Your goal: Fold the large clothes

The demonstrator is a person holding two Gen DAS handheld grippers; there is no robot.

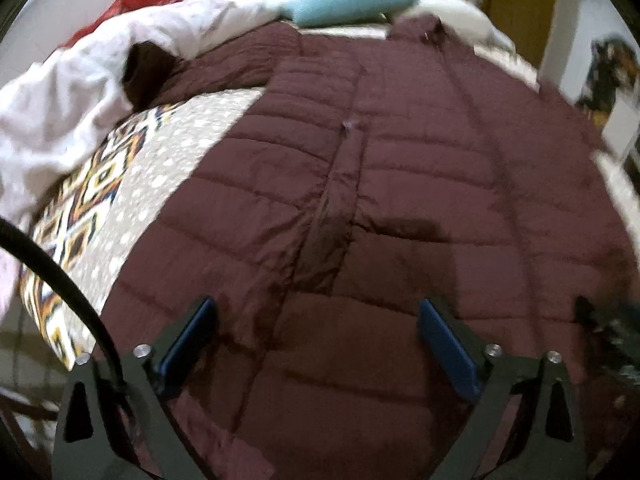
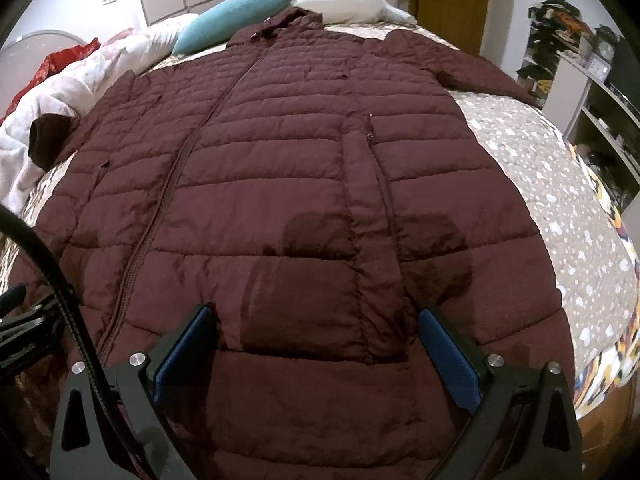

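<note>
As the left wrist view blurred, the left tongs [image 1: 316, 340] hung wide and empty over the hem half of the maroon coat [image 1: 400, 184], spread front-up on the bed [image 1: 168, 160]; slick quilting could slip from a shallow pinch. In the right wrist view, the right tongs [image 2: 318, 344] gaped empty above the coat's pocket [image 2: 372, 248]; grabbing one layer might drag the coat askew.

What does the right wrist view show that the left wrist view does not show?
Only the right wrist view shows the coat's right sleeve stretched out, the shelves beside the bed, and the open right gripper.

Only the left wrist view shows the open left gripper and a blurred picture on the wall.

Both show the maroon quilted coat lying flat on the patterned bedspread, the teal pillow and the white bedding.
</note>
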